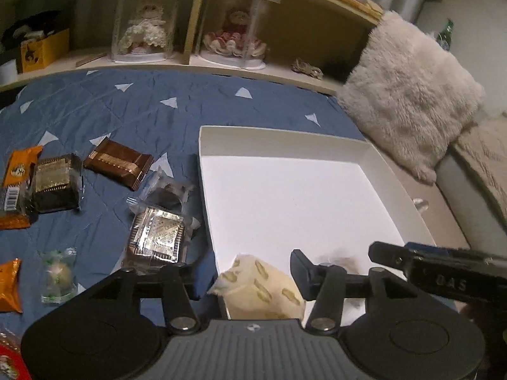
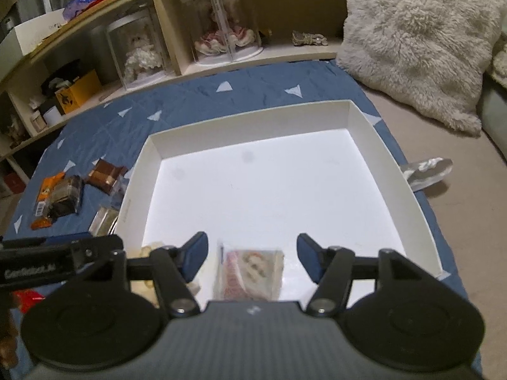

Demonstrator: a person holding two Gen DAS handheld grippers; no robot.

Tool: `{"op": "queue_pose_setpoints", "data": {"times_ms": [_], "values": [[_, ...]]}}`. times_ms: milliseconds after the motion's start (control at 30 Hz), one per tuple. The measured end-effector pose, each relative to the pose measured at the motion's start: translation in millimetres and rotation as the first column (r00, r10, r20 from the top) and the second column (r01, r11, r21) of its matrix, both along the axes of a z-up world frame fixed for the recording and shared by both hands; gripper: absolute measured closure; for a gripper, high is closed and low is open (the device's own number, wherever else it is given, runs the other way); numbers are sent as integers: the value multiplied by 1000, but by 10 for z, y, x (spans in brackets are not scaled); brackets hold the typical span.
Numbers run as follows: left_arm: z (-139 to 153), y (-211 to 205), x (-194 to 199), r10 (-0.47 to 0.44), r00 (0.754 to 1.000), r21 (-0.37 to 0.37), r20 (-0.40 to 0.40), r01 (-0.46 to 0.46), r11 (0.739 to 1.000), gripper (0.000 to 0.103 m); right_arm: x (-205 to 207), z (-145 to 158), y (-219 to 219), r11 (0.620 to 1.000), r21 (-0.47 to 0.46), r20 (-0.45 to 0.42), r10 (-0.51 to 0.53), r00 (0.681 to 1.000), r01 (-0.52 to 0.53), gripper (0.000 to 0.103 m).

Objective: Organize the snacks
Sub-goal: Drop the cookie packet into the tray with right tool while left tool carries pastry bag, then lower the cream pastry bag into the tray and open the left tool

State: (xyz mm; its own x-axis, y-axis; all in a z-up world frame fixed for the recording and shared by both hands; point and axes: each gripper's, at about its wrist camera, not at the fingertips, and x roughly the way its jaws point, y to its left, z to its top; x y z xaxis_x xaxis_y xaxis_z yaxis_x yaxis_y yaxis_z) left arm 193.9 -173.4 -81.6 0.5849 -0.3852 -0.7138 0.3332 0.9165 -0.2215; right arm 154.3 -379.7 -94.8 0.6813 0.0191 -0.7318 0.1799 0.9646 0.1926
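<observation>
Spread right claw over white box, left claw spread, blue quilt, wooden shelf.

The cream packet is partly hidden behind the left tongs. The pink packet is blurred, its print unreadable. A red wrapper is cut off at the near left edge.

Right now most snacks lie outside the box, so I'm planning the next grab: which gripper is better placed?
Left, probably. The left gripper is open at the white box's left wall, beside the gold-foil snack on the blue quilt. The right gripper hangs open over the box.
</observation>
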Motion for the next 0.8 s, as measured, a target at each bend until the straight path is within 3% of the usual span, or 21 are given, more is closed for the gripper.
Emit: {"op": "queue_pose_setpoints", "data": {"times_ms": [200,267,300,467,600,800], "values": [[-5,-54,-97,-58,998,30,-32,59,998,52,-25,-9,-20,1000,-8,-29,-17,999,17,31],[-17,-91,-123,-86,995,50,-46,88,995,77,-50,9,-29,1000,-7,-32,-25,999,25,31],[-35,-120,-125,-100,993,57,-57,103,993,82,-65,17,-25,1000,-6,-32,-28,999,28,31],[-224,-218,-105,-119,992,80,-40,122,989,83,-139,49,-14,1000,2,-26,-30,999,30,31],[-372,-266,-71,-130,989,83,-72,136,987,83,-148,33,16,1000,4,-37,-19,999,20,31],[-319,-255,-90,-123,991,89,-60,128,988,80,-131,-1,18,1000,-4,-60,-16,998,16,31]]}}
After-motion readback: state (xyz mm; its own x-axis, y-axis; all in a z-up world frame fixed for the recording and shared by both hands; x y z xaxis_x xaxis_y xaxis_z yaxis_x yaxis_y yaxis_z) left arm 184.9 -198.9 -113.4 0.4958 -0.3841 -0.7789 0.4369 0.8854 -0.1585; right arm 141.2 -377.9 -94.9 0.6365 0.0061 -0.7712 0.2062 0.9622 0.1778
